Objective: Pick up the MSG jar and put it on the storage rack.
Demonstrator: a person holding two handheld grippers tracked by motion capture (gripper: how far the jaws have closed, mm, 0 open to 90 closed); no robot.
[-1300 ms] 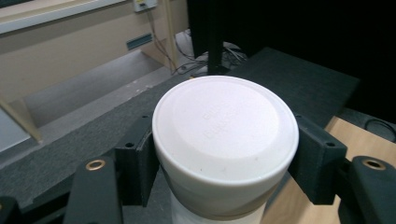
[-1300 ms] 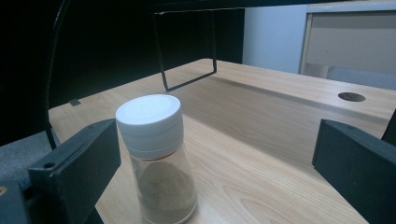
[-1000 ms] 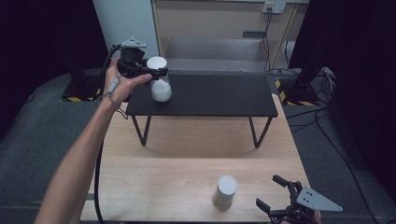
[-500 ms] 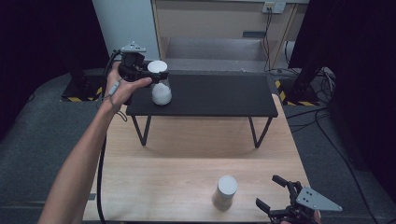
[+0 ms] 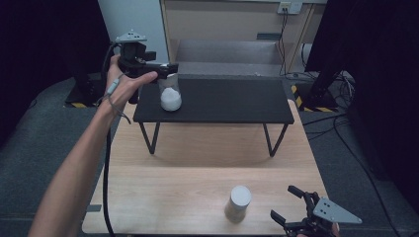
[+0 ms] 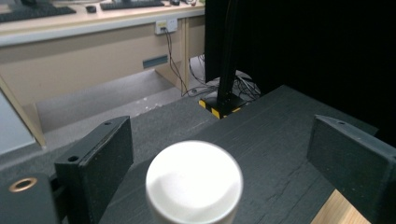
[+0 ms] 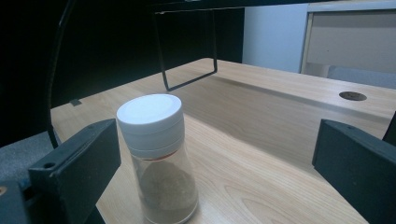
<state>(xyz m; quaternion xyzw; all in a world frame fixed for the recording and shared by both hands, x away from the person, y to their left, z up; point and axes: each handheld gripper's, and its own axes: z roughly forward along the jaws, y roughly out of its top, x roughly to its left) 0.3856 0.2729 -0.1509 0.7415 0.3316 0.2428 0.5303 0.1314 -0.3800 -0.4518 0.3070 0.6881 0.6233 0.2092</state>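
High view: the left gripper sat at the far left end of the low black table, level with the white lid of a clear jar of white powder that stood upright on that table. The jaws had just been opening, and the lid lay between them, apparently released. By my reading, the jar had just been set down, so the coming move turned on drawing straight back from the jar's upright axis. At the near edge of the light wooden table, the right gripper stood wide, just right of a second upright jar with a grey-looking lid. The right hand was plainly the nearer 1 to it.

Left gripper view: the 2 black jaws stood well apart, with the round white lid between them, nearer the left one, and a gap showed on each side. The black table ran on beyond.

Right gripper view: the jaws were spread wide and held nothing. The clear jar of brown powder with a white screw lid stood upright on the wooden table, close ahead beside the left jaw.
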